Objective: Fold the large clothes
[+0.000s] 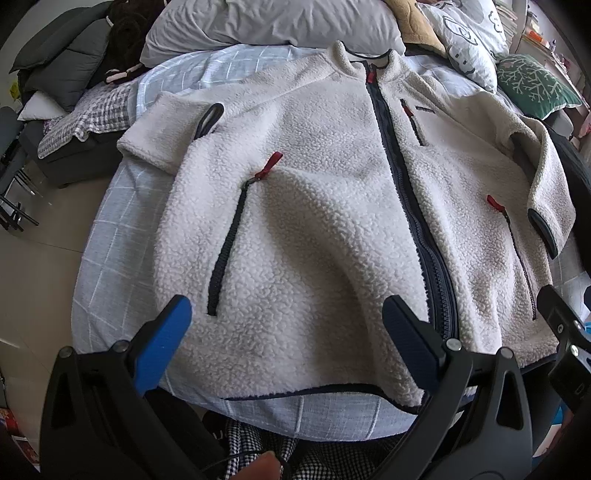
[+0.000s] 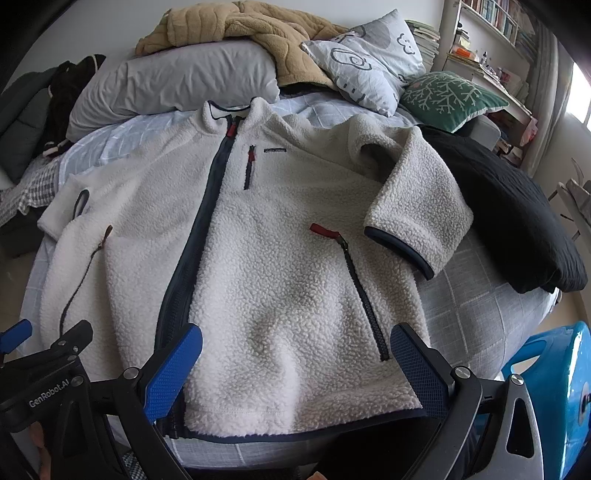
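A cream fleece jacket (image 1: 314,206) (image 2: 266,258) with a navy front zip and red zip pulls lies front-up on the bed, collar away from me. Both sleeves are folded in over the chest sides. My left gripper (image 1: 288,317) hangs open above the hem on the jacket's left half, with nothing between its blue pads. Over the hem of the right half, my right gripper (image 2: 295,350) is open too and holds nothing. The right gripper's black body shows at the left wrist view's right edge, and the left gripper shows at the lower left of the right wrist view.
The bed (image 1: 110,266) has a pale blue checked cover. Grey pillow (image 2: 177,77), tan blanket (image 2: 258,29), patterned pillow (image 2: 369,62) and green cushion (image 2: 450,96) crowd the head end. A black garment (image 2: 517,221) lies at the right; a blue stool (image 2: 554,387) stands beside the bed.
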A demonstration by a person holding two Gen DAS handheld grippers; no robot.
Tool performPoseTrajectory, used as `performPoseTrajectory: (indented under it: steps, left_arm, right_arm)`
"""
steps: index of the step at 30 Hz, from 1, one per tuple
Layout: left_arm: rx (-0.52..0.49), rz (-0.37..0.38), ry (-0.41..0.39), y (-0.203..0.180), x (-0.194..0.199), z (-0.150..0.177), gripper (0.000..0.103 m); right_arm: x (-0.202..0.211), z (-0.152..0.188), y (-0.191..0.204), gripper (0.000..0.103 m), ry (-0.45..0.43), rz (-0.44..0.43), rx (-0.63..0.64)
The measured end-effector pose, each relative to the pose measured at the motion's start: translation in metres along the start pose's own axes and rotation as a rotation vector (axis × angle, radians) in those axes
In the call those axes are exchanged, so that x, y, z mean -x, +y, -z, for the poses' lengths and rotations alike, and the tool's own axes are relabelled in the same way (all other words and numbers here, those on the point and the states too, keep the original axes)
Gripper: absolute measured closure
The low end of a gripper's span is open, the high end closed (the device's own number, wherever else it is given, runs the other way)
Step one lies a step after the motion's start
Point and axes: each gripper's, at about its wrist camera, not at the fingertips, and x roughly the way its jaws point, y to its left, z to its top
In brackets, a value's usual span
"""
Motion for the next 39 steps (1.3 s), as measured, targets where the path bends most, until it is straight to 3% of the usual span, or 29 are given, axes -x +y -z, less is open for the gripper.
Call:
performPoseTrajectory:
  steps: [7, 10, 13, 17, 24, 28, 34, 37, 39]
  left_arm:
    - [-0.011, -0.010, -0.019, 0.001, 0.000, 0.000, 0.000]
    - [-0.086, 0.027, -0.078, 0.000, -0.001, -0.002, 0.000]
    - [-0.138, 0.059, -0.027, 0.013, -0.012, -0.008, 0.000]
    - [-0.033, 0.149, 0.039, 0.066, -0.028, -0.020, 0.000]
    - [0.102, 0.214, 0.023, 0.151, -0.047, -0.027, 0.001]
    - [0.164, 0.371, 0.088, 0.170, -0.075, -0.018, 0.008]
    - [0.174, 0.758, 0.222, 0.145, -0.129, 0.007, 0.019]
    - [0.096, 0.823, 0.205, 0.126, -0.122, 0.015, 0.020]
    - [0.073, 0.898, 0.229, 0.117, -0.113, 0.018, 0.040]
  right_arm:
    - [-0.003, -0.001, -0.002, 0.000, 0.004, -0.007, -0.005]
    - [-0.001, -0.005, -0.013, 0.000, -0.018, -0.069, 0.003]
    - [-0.003, -0.013, -0.036, 0.000, -0.008, -0.132, -0.018]
    - [-0.011, -0.018, -0.073, 0.000, 0.041, -0.197, -0.050]
    - [-0.044, -0.006, -0.127, 0.000, 0.160, -0.233, -0.072]
    - [-0.070, 0.004, -0.152, 0.001, 0.243, -0.291, -0.150]
    - [-0.114, 0.025, -0.162, 0.019, 0.411, -0.460, -0.257]
    - [-0.127, 0.036, -0.151, 0.033, 0.494, -0.576, -0.291]
    - [-0.128, 0.040, -0.142, 0.057, 0.509, -0.583, -0.266]
